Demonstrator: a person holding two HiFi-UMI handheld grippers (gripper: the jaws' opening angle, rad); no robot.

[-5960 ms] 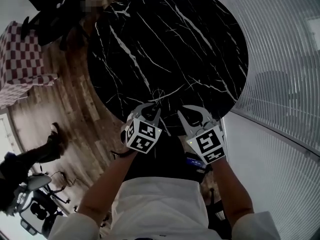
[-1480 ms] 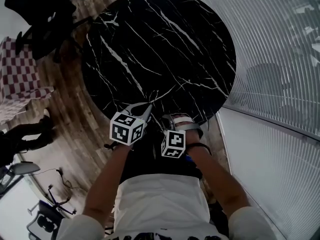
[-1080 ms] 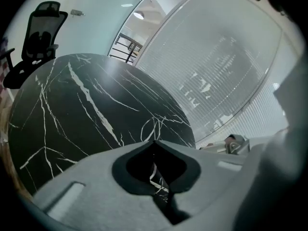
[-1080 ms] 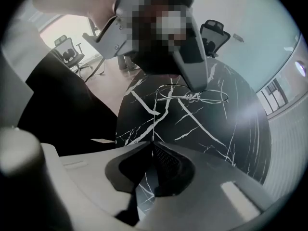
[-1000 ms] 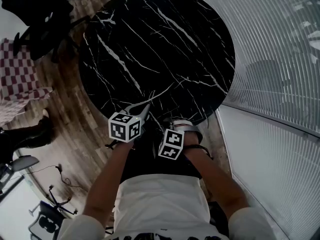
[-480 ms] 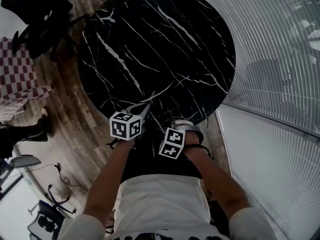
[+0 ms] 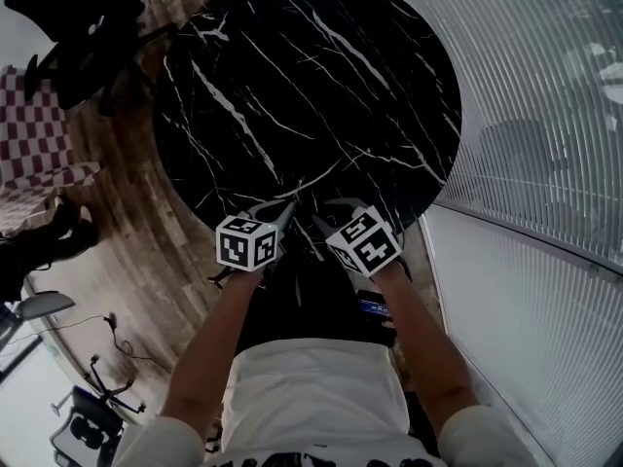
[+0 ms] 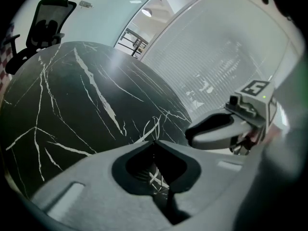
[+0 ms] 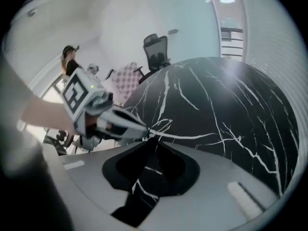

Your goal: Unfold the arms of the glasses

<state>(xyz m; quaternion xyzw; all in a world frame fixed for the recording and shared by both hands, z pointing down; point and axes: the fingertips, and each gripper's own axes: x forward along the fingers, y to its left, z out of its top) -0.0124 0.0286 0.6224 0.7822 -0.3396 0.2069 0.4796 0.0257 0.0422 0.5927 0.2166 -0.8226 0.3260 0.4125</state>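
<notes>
Thin wire-framed glasses (image 9: 161, 125) hang just over the near edge of the round black marble table (image 7: 321, 86). My left gripper (image 7: 289, 206) is shut on the frame; its tips (image 9: 144, 128) pinch the wire, which also shows past its own jaws (image 8: 153, 129). My right gripper (image 7: 317, 218) sits just right of it, close to the glasses. Its jaws have just been opening, and I see nothing between them in the right gripper view (image 9: 153, 139). One of its fingers (image 8: 211, 128) shows in the left gripper view, to the right of the glasses.
A black office chair (image 7: 68, 22) and a checkered seat (image 7: 39, 134) stand left of the table on the wood floor. A ribbed glass wall (image 7: 545, 115) runs along the right. A person (image 9: 71, 61) stands far off to the left.
My right gripper has rolled so its marker cube faces up and has shifted up and right, away from the spot below the left gripper. The left gripper has stayed put on the glasses.
</notes>
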